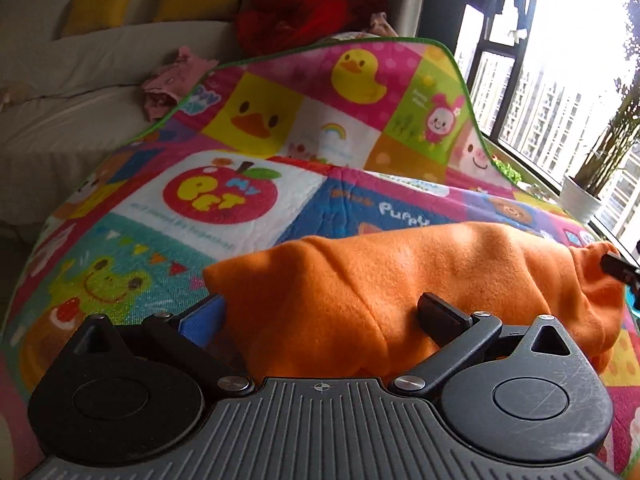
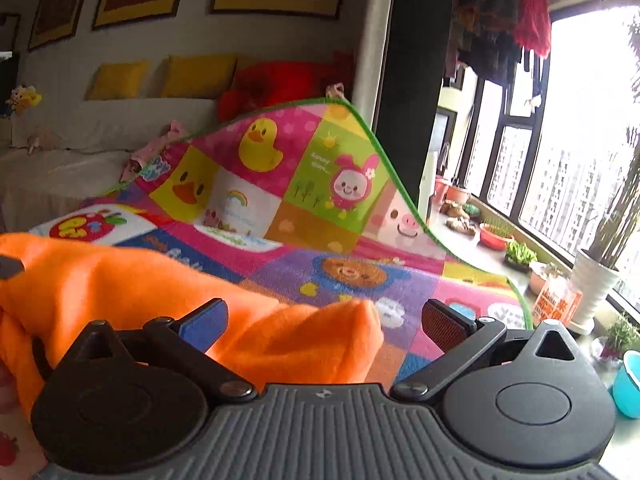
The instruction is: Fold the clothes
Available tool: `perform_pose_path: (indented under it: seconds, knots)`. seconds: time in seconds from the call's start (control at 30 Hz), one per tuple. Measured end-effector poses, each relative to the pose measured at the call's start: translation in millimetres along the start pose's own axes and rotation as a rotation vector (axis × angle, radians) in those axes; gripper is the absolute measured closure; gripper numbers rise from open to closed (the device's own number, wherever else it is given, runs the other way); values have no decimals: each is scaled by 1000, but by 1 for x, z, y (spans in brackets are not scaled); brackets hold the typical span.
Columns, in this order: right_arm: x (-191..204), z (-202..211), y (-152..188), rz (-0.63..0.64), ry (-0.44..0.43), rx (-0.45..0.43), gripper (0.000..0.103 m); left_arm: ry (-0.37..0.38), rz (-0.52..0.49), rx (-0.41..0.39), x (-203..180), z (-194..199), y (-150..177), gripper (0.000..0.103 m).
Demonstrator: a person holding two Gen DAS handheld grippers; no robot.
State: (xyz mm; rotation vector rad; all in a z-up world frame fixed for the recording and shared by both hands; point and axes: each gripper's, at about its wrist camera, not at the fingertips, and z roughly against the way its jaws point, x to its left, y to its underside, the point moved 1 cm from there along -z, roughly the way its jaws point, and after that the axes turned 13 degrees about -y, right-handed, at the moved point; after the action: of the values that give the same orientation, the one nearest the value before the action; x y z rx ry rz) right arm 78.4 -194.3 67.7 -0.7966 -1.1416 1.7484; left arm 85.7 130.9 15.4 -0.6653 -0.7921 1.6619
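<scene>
An orange fleece garment [image 1: 400,280] lies bunched in a long roll across the colourful cartoon play mat [image 1: 224,200]. My left gripper [image 1: 324,312] is open, its fingers spread around the garment's near left part. My right gripper [image 2: 328,320] is open too, with the garment's right end [image 2: 304,336] lying between its fingers. The right gripper's fingertip shows at the far right edge of the left wrist view [image 1: 620,270], by the garment's right end. The mat [image 2: 360,272] is curled up at its far edge.
A white sofa [image 1: 80,80] with yellow cushions [image 1: 100,10] and a red cushion [image 1: 296,12] stands behind the mat. Pink clothes [image 1: 172,80] lie on the sofa. A window ledge at right holds a white plant pot [image 2: 592,284], an orange carton [image 2: 556,300] and small trays.
</scene>
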Motion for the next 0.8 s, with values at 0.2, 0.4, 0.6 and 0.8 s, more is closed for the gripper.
perform_pose_path:
  seconds: [0.2, 0.4, 0.6, 0.8]
  knots:
    - [24, 7, -22, -88, -262, 27, 0, 12, 23, -137, 3, 42, -13, 0]
    - [86, -17, 33, 188, -329, 222, 0, 251, 83, -199, -9, 70, -25, 0]
    - [85, -18, 44, 190, -374, 263, 0, 348, -8, -45, -52, 24, -7, 0]
    - [48, 19, 13, 151, -386, 145, 0, 277, -100, 1, -65, 0, 22, 0]
